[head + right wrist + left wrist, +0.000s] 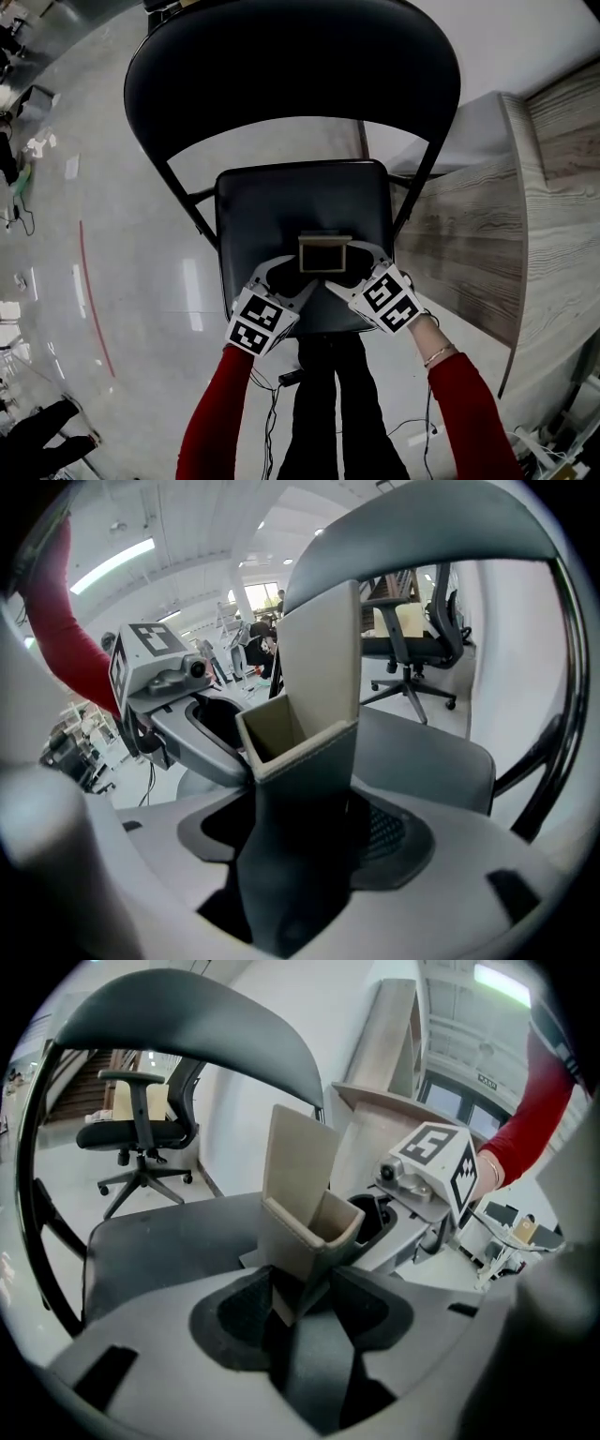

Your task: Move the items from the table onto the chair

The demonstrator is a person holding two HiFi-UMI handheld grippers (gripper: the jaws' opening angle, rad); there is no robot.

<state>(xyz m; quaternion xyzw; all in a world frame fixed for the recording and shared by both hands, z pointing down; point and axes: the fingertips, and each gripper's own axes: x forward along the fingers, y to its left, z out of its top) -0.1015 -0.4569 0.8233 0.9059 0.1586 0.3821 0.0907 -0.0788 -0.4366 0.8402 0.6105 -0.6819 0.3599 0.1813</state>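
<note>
Plainly, the left tool (298,1290) is clamped on one lower corner of a tan open-topped box (302,1185). The right tool (302,829) is closed on the opposite side of the same box, so the two carry it between them, each tilted downward. The box has a tall flap standing up along one side, and what shows of its inside looks empty. It is upright and low over the front half of the dark seat (281,202) of the chair. These views do not show whether its base already touches the seat or hangs just above it. Beyond the seat curves the chair's wide backrest (291,66), and to the right stands the pale wooden surface (473,234), well apart from the box. By my judgement the carry for this item is nearly finished: what is left is to settle it on the seat, open both tools and draw them clear. No further items show on the strip of surface in view, but much of it lies out of frame, so more may wait there.
</note>
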